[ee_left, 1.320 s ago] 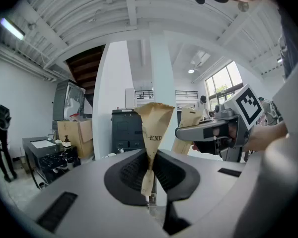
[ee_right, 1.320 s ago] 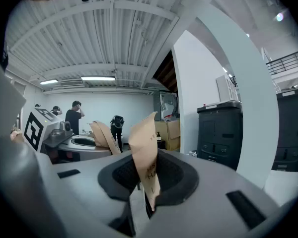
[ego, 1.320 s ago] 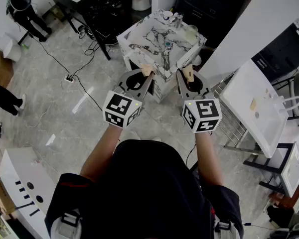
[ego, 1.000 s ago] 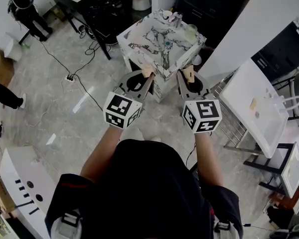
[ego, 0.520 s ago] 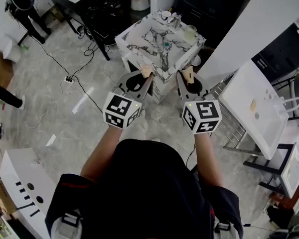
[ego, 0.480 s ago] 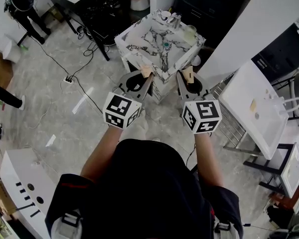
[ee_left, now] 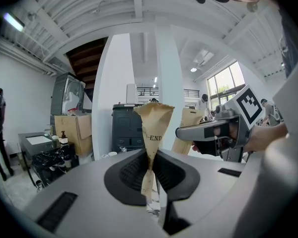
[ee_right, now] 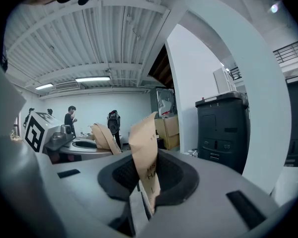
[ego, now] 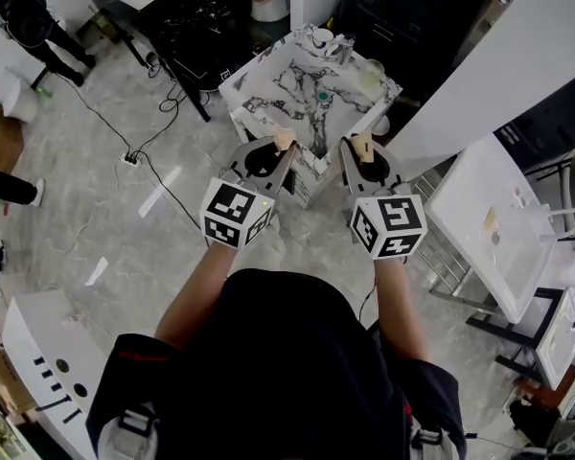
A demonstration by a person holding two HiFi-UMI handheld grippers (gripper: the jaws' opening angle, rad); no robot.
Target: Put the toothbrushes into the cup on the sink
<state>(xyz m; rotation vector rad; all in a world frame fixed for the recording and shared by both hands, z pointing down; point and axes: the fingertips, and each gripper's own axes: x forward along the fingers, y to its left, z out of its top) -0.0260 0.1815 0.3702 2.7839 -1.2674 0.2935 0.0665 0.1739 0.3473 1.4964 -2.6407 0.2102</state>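
Now left gripper (ego: 284,143) clamped on paper-wrapped toothbrush (ee_left: 151,128); right gripper (ego: 361,146) clamped on second wrapped toothbrush (ee_right: 145,152). Both near marble sink (ego: 268,82); cup (ego: 369,69) on far corner.

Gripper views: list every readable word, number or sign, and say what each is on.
"END": on the left paper sleeve, pinched in the left gripper.
Dark print on the right paper sleeve, pinched in the right gripper: too blurred to read.
Marker cube: black and white square pattern, no words.
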